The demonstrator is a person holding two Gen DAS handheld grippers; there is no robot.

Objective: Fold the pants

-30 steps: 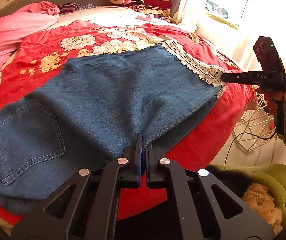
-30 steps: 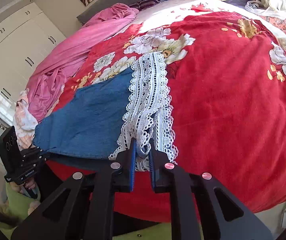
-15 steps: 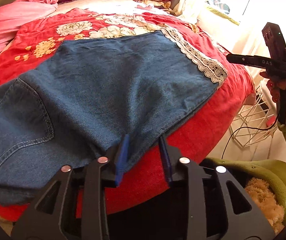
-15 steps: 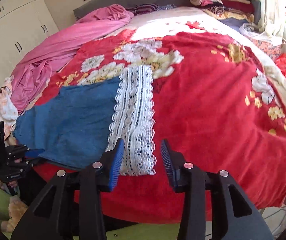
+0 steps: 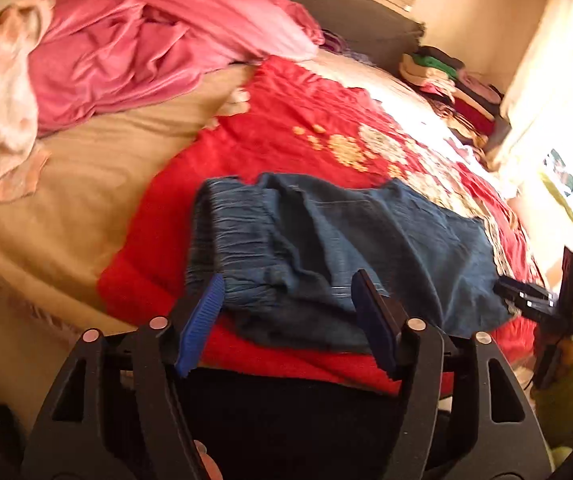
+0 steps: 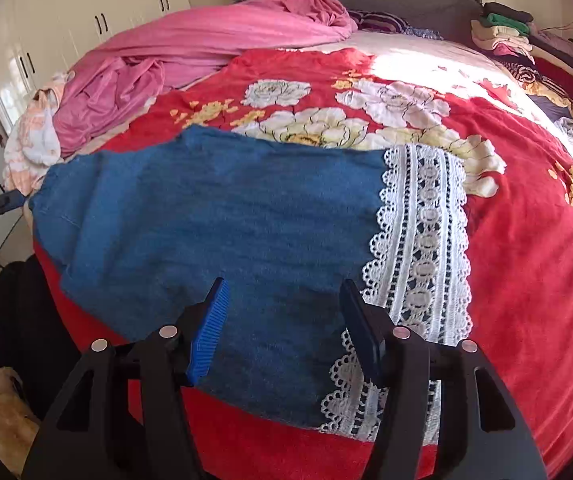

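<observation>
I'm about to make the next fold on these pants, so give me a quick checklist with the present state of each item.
1. Left gripper free of cloth: ok, jaws opening, nothing pinched.
2. Right gripper free of cloth: ok, jaws opening above the denim.
3. Pants lying flat: not ok, elastic waistband end bunched and rumpled.
4. Lace hem spread flat: ok.
5. Pants fully on the red blanket: ok, though close to the near edge.
</observation>
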